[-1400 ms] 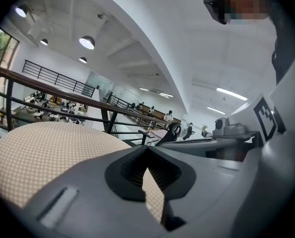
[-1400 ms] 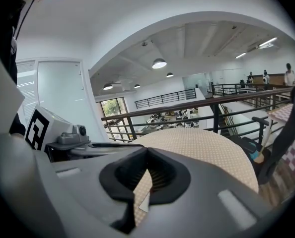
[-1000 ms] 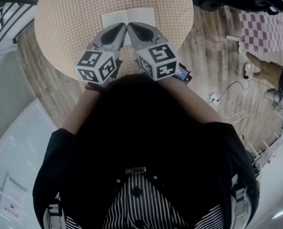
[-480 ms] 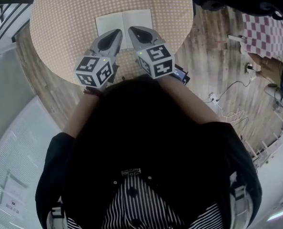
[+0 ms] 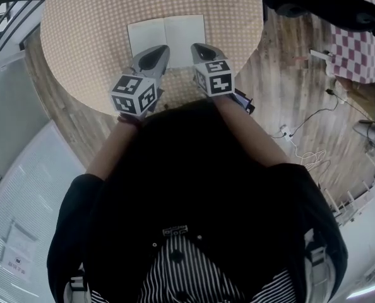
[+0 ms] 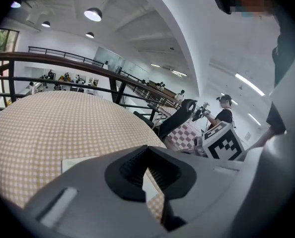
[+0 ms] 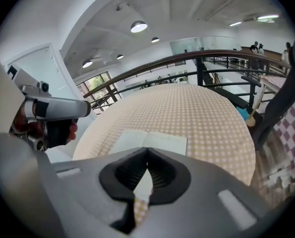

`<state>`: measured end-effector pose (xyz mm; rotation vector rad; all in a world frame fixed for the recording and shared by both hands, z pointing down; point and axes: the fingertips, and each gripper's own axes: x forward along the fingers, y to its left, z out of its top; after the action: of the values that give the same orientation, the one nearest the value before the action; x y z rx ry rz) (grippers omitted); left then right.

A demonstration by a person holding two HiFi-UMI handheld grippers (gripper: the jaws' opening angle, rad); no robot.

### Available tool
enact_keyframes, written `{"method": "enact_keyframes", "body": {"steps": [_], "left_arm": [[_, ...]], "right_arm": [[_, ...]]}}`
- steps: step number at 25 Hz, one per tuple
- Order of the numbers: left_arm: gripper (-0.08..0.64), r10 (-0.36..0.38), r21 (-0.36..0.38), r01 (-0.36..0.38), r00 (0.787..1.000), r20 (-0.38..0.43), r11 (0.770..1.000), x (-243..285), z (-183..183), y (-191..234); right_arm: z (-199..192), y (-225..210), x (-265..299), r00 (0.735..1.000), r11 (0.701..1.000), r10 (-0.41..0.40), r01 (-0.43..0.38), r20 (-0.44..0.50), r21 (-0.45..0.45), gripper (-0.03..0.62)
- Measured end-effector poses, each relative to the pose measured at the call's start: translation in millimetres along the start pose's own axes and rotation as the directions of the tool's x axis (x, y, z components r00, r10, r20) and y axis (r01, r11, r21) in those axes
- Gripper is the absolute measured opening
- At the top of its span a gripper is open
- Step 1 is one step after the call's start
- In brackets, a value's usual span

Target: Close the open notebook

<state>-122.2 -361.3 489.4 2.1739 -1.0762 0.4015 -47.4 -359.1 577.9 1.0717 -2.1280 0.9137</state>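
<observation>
- Both forearms reach forward out of black sleeves (image 5: 175, 188), side by side, over the near edge of the round table (image 5: 80, 55).
- Left gripper (image 5: 163, 50): pitched forward and down, nose angled slightly toward the right one. Its marker cube sits over the table's near edge.
- Right gripper (image 5: 198, 47): tipped more steeply, cube face turned up toward the head camera.
- The two noses stand near each other but apart, with a strip of page showing between them.
- Left jaws: tips meet at a point, with only the hollow behind them showing. Nothing between them.
- Right jaws: likewise closed tip to tip and empty. A sliver of page shows through the hollow.
- Notebook (image 5: 166, 33): lies open and flat on the checked cloth, inward from the table's near edge and roughly midway between its left and right edges.
- Its spine runs away from the person. Both pages are pale and plain, the left one a shade greyer in the head view.
- The left nose is over the near edge of the left page, and the right nose over the near edge of the right page. Whether either touches the paper cannot be told.
- Table cloth: tan with a fine pale check.
- Markings: black-and-white square codes on each cube face.
- Off the table's right edge, a red-and-white checked cloth (image 5: 364, 55) on the plank floor (image 5: 288, 93).
</observation>
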Motion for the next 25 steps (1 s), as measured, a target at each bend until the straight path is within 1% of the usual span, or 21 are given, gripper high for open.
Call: {"method": "enact_keyframes", "body": {"steps": [5,9,12,13,15,17,20,22,25], "left_arm": [[0.001,-0.006,-0.009,0.006,1.0,-0.031,1.0,22,-10,0],[0.002,-0.002,-0.028,0.0,0.997,-0.071,1.0,37,-26,5],[0.002,-0.007,0.001,0.008,0.994,-0.105,1.0,52,-40,7],[0.002,-0.009,0.025,0.012,0.993,-0.118,1.0,56,-45,7],[0.0,-0.007,0.062,0.016,0.989,-0.15,0.998,64,-58,9],[0.0,-0.004,0.045,0.012,0.986,-0.165,0.999,74,-67,12],[0.0,0.004,0.018,-0.001,0.983,-0.183,1.0,84,-77,17],[0.002,0.005,0.027,0.0,0.978,-0.206,1.0,88,-84,19],[0.002,0.007,0.061,0.007,0.972,-0.236,0.998,93,-94,22]], "right_arm": [[-11,-18,15,0.998,1.0,-0.032,0.032,-0.045,-0.003,0.002],[-29,-37,26,0.993,0.998,-0.063,0.064,-0.104,0.014,0.003],[-40,-51,35,0.987,0.997,-0.06,0.066,-0.149,0.032,0.006],[-44,-52,38,0.985,0.998,-0.052,0.059,-0.164,0.038,0.052],[-51,-54,45,0.982,0.998,-0.041,0.051,-0.184,0.047,0.054],[-58,-58,50,0.978,0.997,-0.044,0.055,-0.204,0.05,0.066],[-67,-62,57,0.971,0.996,-0.039,0.057,-0.235,0.073,0.111],[-69,-61,61,0.97,0.995,-0.027,0.049,-0.241,0.084,0.131],[-77,-62,68,0.965,0.994,-0.02,0.046,-0.263,0.095,0.151]]}}
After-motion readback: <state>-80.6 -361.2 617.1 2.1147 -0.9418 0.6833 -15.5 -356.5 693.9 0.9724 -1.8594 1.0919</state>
